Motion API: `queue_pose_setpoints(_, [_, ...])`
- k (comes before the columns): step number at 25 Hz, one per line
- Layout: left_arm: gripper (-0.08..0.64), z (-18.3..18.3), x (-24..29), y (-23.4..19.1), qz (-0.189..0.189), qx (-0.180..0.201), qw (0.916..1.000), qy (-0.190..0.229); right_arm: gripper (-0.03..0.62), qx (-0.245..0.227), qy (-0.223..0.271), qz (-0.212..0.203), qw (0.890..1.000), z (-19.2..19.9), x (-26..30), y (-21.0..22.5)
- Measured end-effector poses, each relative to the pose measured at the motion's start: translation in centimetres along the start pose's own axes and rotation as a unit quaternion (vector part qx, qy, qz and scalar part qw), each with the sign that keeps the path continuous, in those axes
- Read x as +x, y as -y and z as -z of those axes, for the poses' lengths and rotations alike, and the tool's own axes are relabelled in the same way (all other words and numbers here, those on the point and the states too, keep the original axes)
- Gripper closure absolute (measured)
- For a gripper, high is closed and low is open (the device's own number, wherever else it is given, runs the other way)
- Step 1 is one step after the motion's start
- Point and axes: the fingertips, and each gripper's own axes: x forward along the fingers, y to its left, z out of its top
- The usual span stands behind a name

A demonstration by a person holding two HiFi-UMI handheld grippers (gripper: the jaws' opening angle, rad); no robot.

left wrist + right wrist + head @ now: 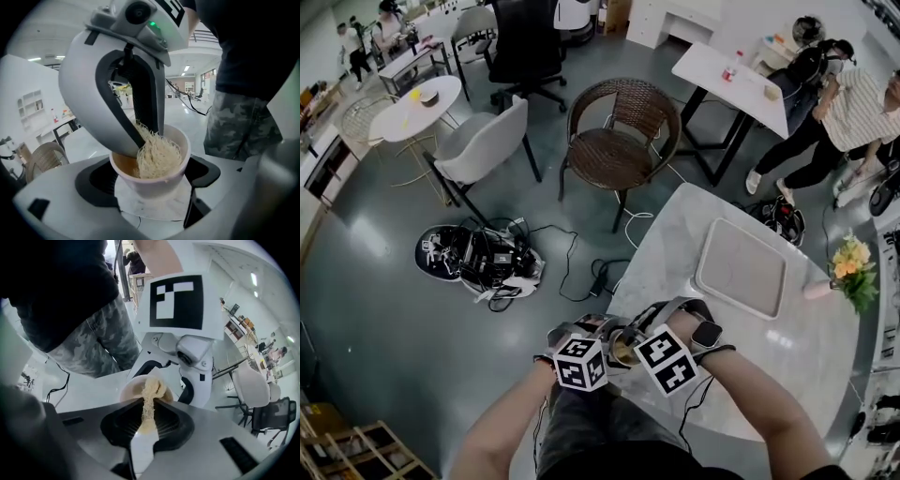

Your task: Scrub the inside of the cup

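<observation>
A small white cup (154,180) with a tan inside sits gripped between the jaws of my left gripper (151,190), which is shut on it. A pale, stringy scrubber (159,157) fills the cup's mouth. My right gripper (147,133) comes down from above, shut on that scrubber. In the right gripper view the scrubber (150,401) runs from my right gripper (149,414) into the cup (133,389). In the head view both grippers meet at the table's near edge, left gripper (592,343) and right gripper (643,337) around the cup (623,350).
The marble table (675,244) carries a pale rectangular tray (741,267) and a flower bunch (853,267) at its right edge. A wicker chair (619,141) stands beyond it. Cables and gear (478,258) lie on the floor to the left. A person (853,112) bends at far right.
</observation>
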Motion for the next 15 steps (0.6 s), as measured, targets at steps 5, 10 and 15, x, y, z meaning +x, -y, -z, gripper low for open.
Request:
queue_pose_setpoints(5, [0.121, 0.3, -0.3, 0.1, 0.054, 0.046, 0.9973, -0.017, 0.532, 0.022, 0.006, -0.021, 1.000, -0.5, 1.4, -0.3])
queue_pose_setpoints(10, [0.123, 0.6, -0.4, 0.3, 0.092, 0.068, 0.9930, -0.028, 0.532, 0.075, 0.025, -0.049, 0.996, -0.9, 1.1, -0.3])
queue_pose_setpoints(15, [0.124, 0.8, -0.4, 0.3, 0.123, 0.089, 0.9877, -0.036, 0.532, 0.144, 0.082, -0.065, 0.984, -1.4, -0.9, -0.6])
